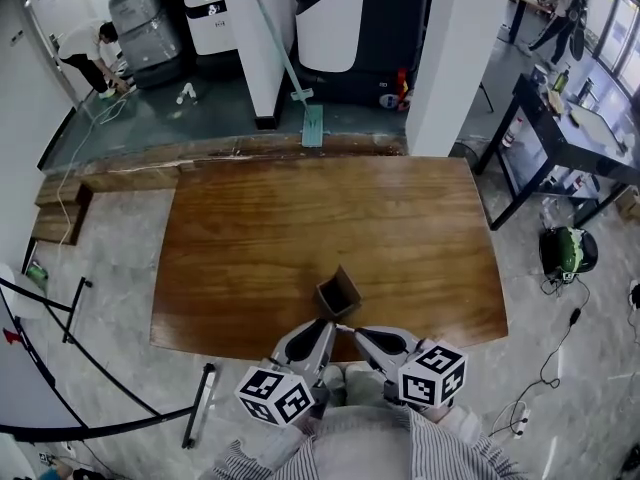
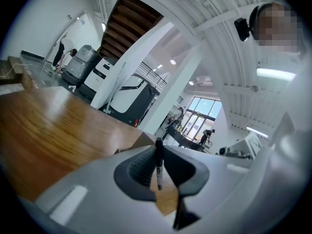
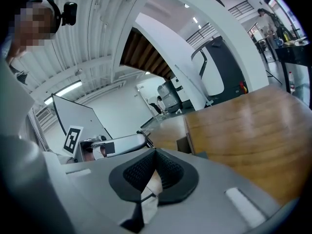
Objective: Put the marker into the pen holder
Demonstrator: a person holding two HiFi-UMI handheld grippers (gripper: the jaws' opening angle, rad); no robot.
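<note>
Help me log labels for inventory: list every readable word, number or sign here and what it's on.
No text is readable.
Marker: barrel print, too small to read.
Left cube, right cube: square code patterns, no words.
White machine: dark labels, blurred.

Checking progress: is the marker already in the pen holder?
No, the marker is clamped in the left gripper, outside the pen holder.

A brown wooden tabletop fills the frame's middle; a small open pen holder stands near its lower edge.
</note>
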